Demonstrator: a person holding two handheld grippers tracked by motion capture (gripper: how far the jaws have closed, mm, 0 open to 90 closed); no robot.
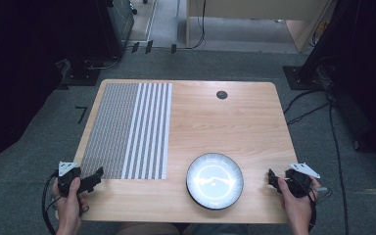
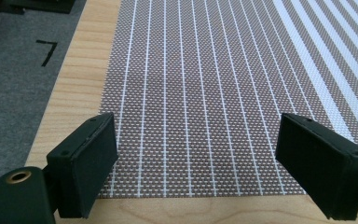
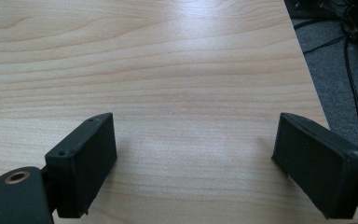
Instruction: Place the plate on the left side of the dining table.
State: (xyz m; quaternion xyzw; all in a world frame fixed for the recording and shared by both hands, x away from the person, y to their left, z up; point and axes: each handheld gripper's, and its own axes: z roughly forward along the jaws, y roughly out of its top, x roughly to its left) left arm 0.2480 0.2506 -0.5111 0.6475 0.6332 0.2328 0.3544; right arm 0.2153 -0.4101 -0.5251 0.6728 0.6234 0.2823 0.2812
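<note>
My left tongs (image 1: pixel 97 175) sit at about 8 o'clock on the counter (image 1: pixel 210 122), held in my left hand (image 1: pixel 69 198) at the near left corner. Their jaws stand wide apart with nothing between them, and in the left gripper view those tongs (image 2: pixel 196 163) hover over the near edge of the placemat (image 2: pixel 205 93), a woven brown mat with thin white lines that widen into broad white stripes toward its right side. From above, the placemat (image 1: pixel 127 129) covers the left part of the counter, running from the far edge almost to the near one. Just right of the mat, at about 6 o'clock, lies a dark-rimmed plate (image 1: pixel 215 180), shiny in the middle and empty. At 12 o'clock there is a small dark round hole (image 1: pixel 222 95) in the wood. My right tongs (image 1: pixel 272 178) are at 4 o'clock, in my right hand (image 1: pixel 297 203), near the plate but apart from it. In the right gripper view these tongs (image 3: pixel 193 161) are also spread wide over bare wood, clamped on nothing.
</note>
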